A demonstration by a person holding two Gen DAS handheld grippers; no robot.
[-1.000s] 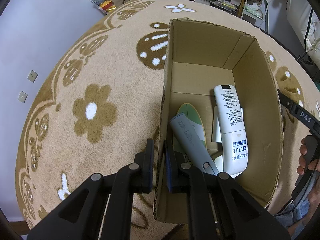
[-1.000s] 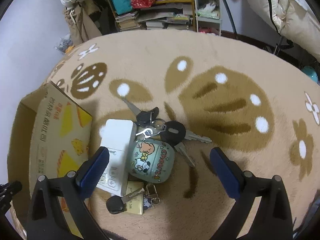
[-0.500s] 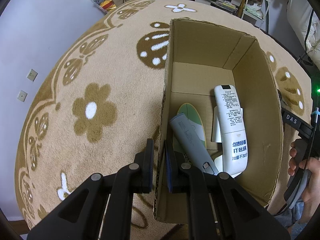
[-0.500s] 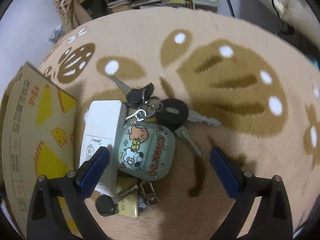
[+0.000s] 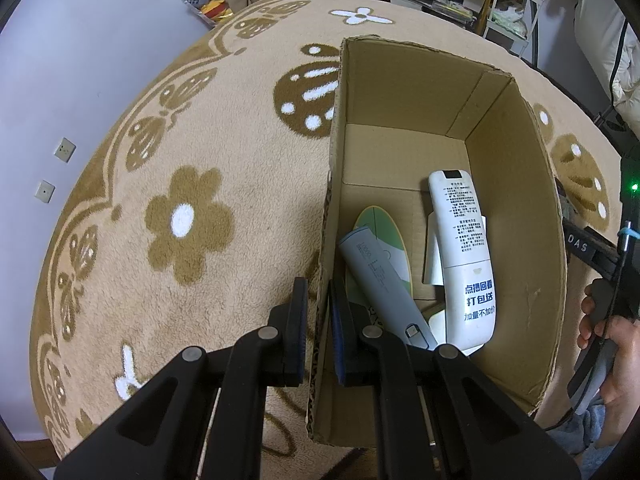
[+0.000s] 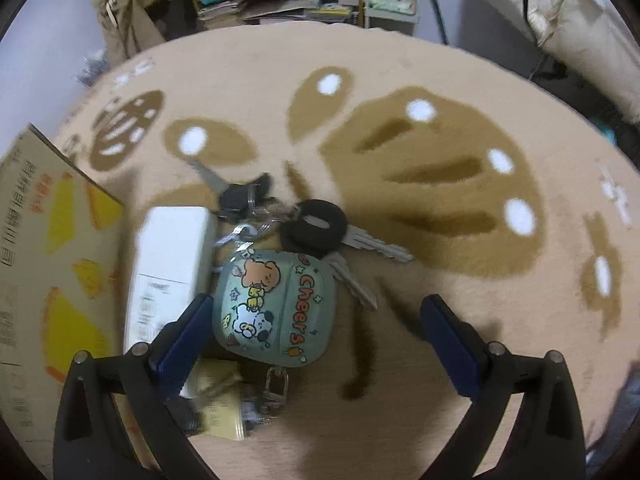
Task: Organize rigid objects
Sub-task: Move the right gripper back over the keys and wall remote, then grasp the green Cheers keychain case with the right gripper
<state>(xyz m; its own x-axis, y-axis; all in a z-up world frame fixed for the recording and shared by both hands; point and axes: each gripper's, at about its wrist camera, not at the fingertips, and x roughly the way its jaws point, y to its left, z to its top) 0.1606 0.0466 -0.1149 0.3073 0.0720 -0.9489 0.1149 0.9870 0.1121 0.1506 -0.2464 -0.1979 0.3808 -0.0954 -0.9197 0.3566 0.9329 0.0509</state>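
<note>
Over the keys (image 6: 316,224), wide right tongs (image 6: 316,320) dropped closer; left tongs (image 5: 318,312) still clamp the box (image 5: 516,200).

We see a beige rug (image 5: 248,184) w/ brown flowers, white centres, brown butterfly shapes. Cardboard box (image 5: 516,184) is plain brown inside; its outer wall (image 6: 60,264) shows yellow wedge shapes & orange print. In it: white remote (image 5: 464,248) w/ dark blue characters, grey-blue bar (image 5: 380,276), green-and-cream oval item (image 5: 380,220). On the rug: mint-green case (image 6: 276,308) w/ cartoon bear & dog, red "Cheers"; black-headed silver keys (image 6: 320,224); white remote (image 6: 168,264). Jaws: black w/ blue pads.
</note>
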